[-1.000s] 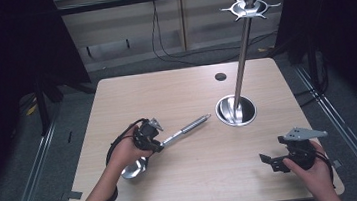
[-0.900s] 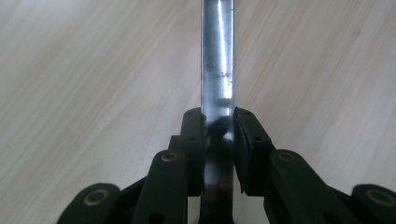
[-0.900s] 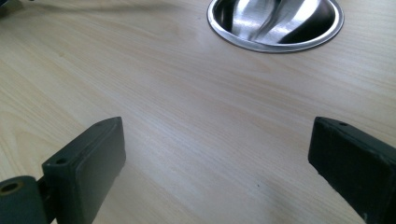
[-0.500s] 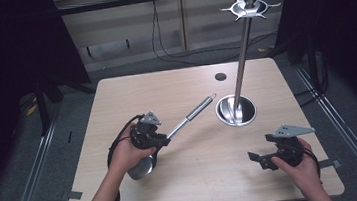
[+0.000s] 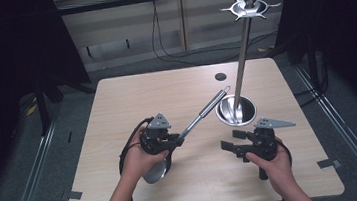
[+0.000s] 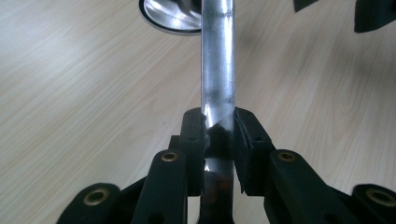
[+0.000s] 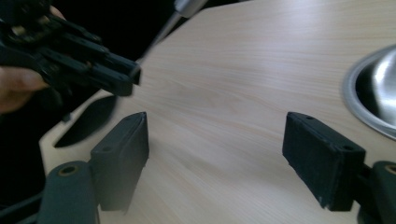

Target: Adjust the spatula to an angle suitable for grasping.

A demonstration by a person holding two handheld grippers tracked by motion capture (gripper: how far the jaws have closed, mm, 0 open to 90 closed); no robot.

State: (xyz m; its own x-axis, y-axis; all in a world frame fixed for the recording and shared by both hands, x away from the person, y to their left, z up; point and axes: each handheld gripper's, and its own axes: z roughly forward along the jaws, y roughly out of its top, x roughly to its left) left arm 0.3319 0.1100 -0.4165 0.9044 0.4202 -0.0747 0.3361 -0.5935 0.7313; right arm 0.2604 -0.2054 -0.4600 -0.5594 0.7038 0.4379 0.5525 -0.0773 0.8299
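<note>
Ladle clamped in left gripper jaws, handle slanting up toward stand; right gripper jaws apart, closing, empty.

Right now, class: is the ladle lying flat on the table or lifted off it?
Lifted. The left gripper is shut on the ladle handle, which slants up toward the stand, its bowl raised above the table.
</note>
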